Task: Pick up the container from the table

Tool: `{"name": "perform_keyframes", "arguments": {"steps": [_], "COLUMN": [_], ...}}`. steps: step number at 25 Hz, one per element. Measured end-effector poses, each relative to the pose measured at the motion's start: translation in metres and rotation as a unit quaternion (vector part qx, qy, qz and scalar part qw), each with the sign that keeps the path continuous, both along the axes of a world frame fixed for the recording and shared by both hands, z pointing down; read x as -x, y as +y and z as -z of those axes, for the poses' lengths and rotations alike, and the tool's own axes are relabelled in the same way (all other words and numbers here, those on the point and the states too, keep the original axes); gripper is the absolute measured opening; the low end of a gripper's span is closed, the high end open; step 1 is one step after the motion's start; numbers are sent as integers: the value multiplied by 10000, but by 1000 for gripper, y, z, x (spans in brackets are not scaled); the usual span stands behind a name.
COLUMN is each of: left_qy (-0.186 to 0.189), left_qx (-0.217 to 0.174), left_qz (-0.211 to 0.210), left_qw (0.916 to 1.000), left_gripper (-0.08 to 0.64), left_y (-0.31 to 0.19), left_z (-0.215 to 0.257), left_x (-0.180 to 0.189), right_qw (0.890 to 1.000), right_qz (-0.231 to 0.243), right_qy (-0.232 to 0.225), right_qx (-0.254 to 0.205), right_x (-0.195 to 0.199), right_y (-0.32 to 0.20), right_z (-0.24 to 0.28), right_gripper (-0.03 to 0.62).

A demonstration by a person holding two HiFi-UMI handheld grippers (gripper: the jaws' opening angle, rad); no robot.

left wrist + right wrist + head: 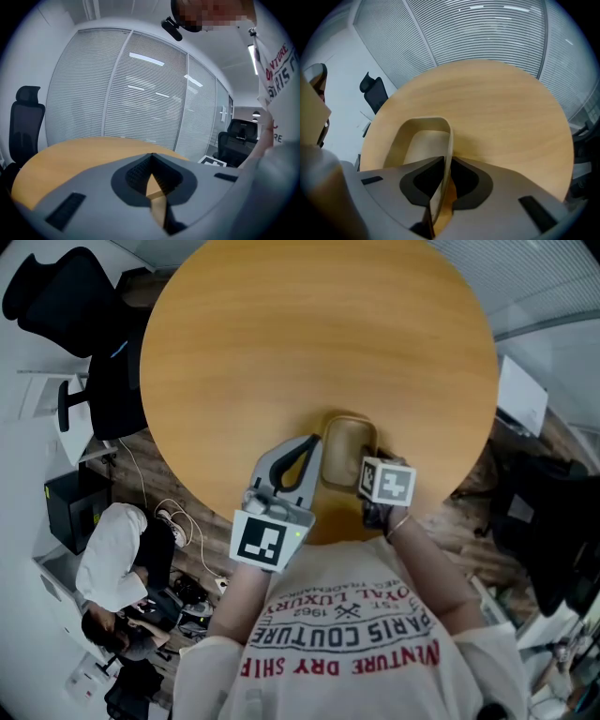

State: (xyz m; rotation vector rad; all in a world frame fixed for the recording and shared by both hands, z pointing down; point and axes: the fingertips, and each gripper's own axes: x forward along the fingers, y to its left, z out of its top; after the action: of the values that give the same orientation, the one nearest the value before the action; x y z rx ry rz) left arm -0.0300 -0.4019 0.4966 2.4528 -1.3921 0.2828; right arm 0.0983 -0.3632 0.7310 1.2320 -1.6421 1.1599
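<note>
A tan, rounded-rectangular container (347,439) sits open side up near the front edge of the round wooden table (319,343). My right gripper (371,474) points steeply down at the container's right side. In the right gripper view the container's thin wall (449,140) runs between the jaws of the right gripper (446,163), which are shut on it. My left gripper (313,442) lies nearly level just left of the container, its tip by the container's left wall. Seen in the left gripper view, the left gripper (151,155) has its jaws meeting at the tip with nothing held.
Black office chairs stand around the table, one at the back left (56,296) and one at the right (548,521). Someone in white sits on the floor at the lower left (117,554). A glass wall with blinds (140,93) lies beyond the table.
</note>
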Motion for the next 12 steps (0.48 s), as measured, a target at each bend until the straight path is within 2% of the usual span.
{"name": "perform_keyframes", "arguments": {"steps": [5,12], "left_qy": [-58,-17], "left_qx": [-96,-24], "left_qz": [-114,64], "left_qw": [9999,10000], "left_gripper": [2,2], "left_y": [-1,-1], "left_z": [10,13], "left_x": [-5,6], "right_qw": [9993,9993], "right_qz": [-159,-123], "right_qy": [-320,-321], "right_qx": [109,-131], "right_x": [1,2], "right_y": [-2,-9], "right_z": [1,19], "right_gripper": [28,23]}}
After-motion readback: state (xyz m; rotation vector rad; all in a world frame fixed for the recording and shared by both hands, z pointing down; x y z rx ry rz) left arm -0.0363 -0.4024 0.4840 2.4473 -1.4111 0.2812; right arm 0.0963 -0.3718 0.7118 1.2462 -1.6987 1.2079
